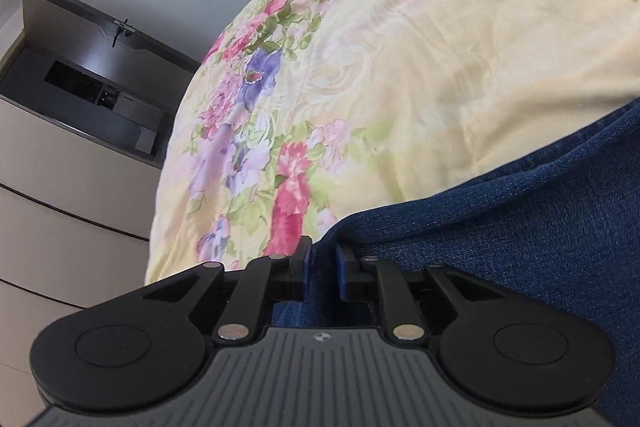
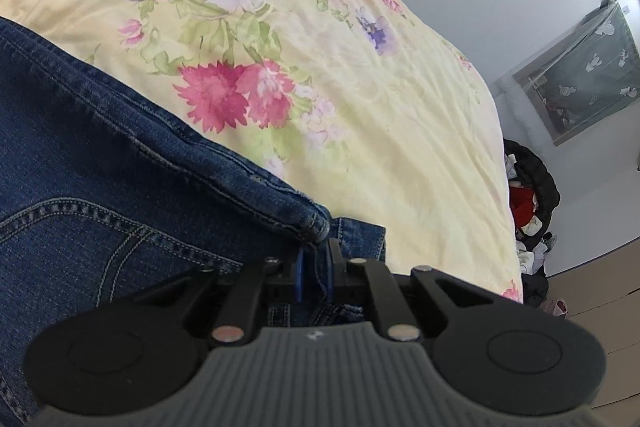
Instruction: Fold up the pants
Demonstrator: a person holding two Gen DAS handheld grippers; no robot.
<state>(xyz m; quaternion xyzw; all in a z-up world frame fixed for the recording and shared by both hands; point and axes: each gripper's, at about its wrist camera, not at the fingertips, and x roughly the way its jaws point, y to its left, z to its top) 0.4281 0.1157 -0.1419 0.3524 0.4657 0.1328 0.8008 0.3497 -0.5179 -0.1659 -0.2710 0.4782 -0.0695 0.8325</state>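
Observation:
Dark blue denim pants (image 1: 520, 227) lie on a pale yellow floral bedspread (image 1: 400, 67). In the left wrist view my left gripper (image 1: 323, 259) is shut on an edge of the denim, with cloth between its blue pads. In the right wrist view the pants (image 2: 100, 167) fill the left side, with a stitched back pocket and a seamed hem edge. My right gripper (image 2: 316, 263) is shut on the corner of that seamed edge, low over the bedspread (image 2: 360, 107).
A dark headboard and shelf unit (image 1: 92, 67) with pale drawers (image 1: 60, 207) stand left of the bed. A heap of clothes (image 2: 532, 219) lies on the floor at the bed's right side, below a curtained window (image 2: 584, 67).

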